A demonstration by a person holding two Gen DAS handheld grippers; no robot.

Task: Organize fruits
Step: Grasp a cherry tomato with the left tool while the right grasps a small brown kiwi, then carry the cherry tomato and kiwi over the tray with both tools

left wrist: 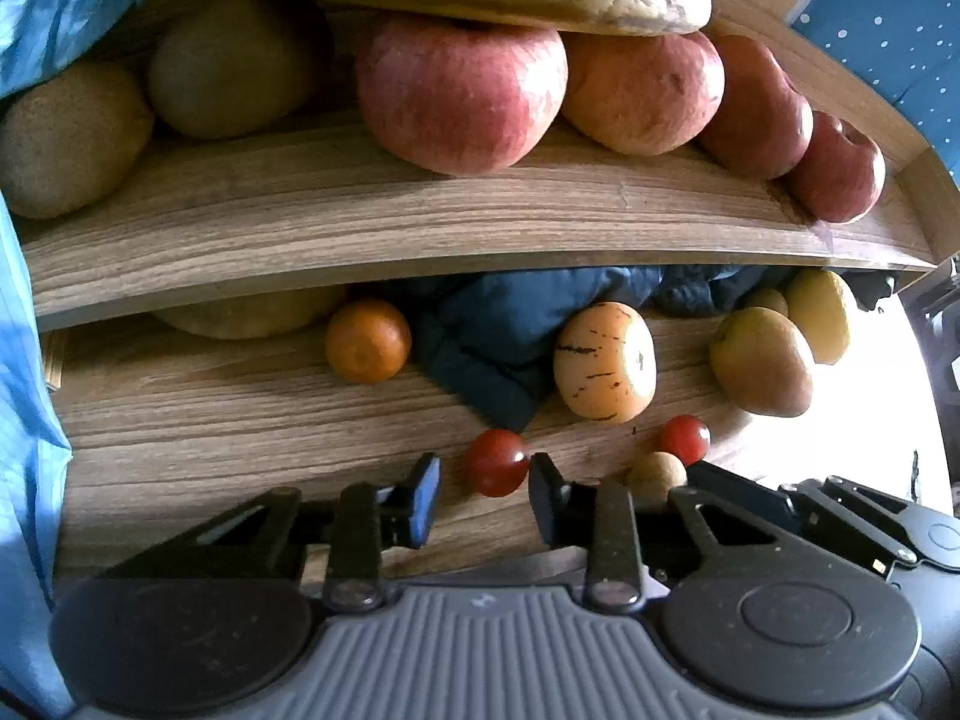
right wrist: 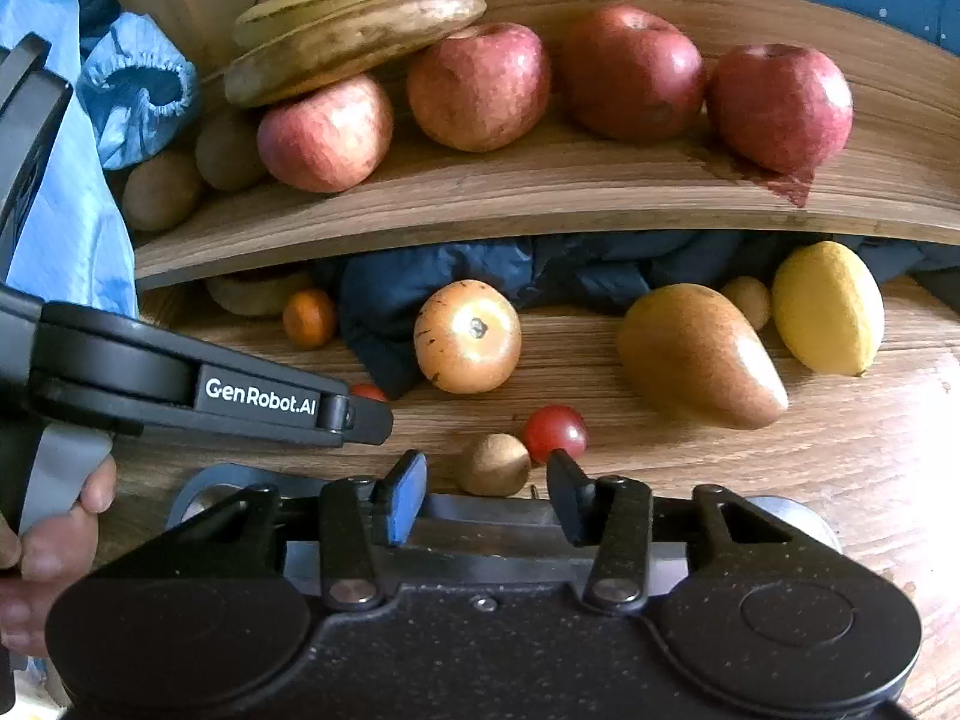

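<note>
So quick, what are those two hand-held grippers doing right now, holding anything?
Left hand-held gripper: open, a cherry tomato between its fingers, not gripped.
Right hand-held gripper: open, empty.

**One brand name in sight**

Only one piece of writing reads here: "GenRobot.AI" in white letters on the black arm of the left gripper (right wrist: 360, 414), which reaches in from the left in the right wrist view, just above and left of that camera's own jaws. In the left wrist view, a small pale mark sits on the ribbed grey housing behind the jaws, too small to read.
</note>
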